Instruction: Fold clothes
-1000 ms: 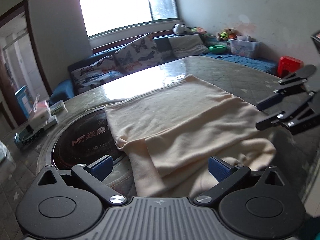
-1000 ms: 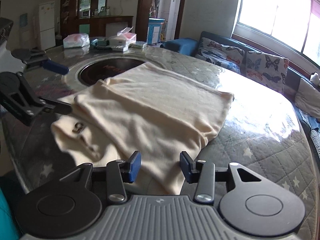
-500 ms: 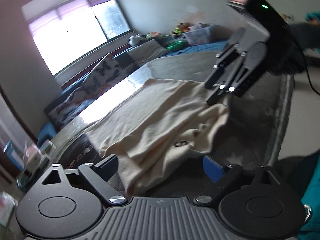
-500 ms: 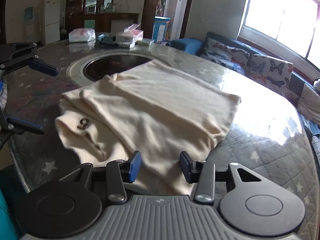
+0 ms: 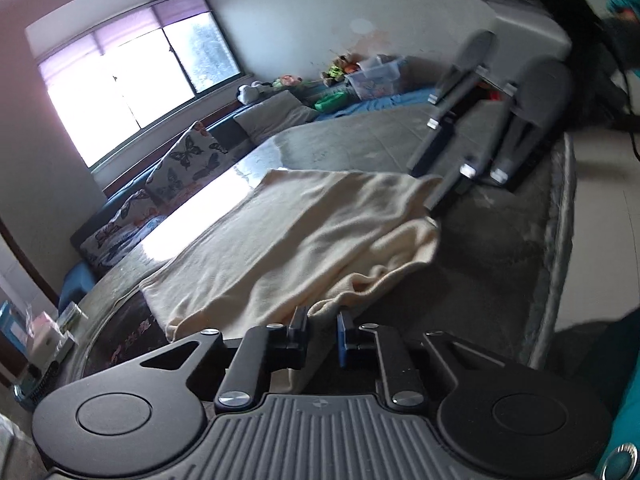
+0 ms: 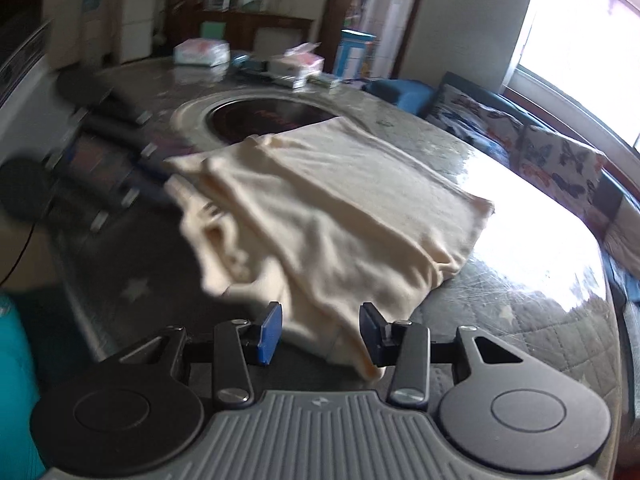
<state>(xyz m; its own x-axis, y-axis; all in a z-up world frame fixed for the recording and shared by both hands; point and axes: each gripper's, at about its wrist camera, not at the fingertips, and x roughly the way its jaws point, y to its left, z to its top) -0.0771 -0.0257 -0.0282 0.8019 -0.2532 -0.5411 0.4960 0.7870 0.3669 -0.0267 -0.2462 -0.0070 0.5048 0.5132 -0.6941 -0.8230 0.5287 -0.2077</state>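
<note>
A cream garment (image 5: 304, 232) lies folded on the round, grey-quilted table (image 5: 500, 232). In the left wrist view my left gripper (image 5: 322, 328) is at the garment's near edge. Its jaws are closing and stand narrow, with a bunched fold of the cloth pinched between the pads. The right wrist view shows the same garment (image 6: 332, 208), with the left gripper (image 6: 160, 176) blurred at its far left corner. My right gripper (image 6: 320, 332) stands open over the garment's near corner, and cloth lies loose between its pads. From the left wrist view the right gripper (image 5: 430, 184) sits at the cloth's far corner.
A black hob disc (image 6: 260, 120) is set into the table under the garment's far end. Tissue packs and boxes (image 6: 202, 52) stand at the table's back. A sofa with butterfly cushions (image 6: 560, 160) runs below the window. The table's edge (image 5: 560, 240) drops off close to the cloth.
My left gripper rolled and sank to the garment's near edge, and its jaws went from wide open to narrow around a fold. The cloth there bunched up. The right gripper shifted only slightly.
</note>
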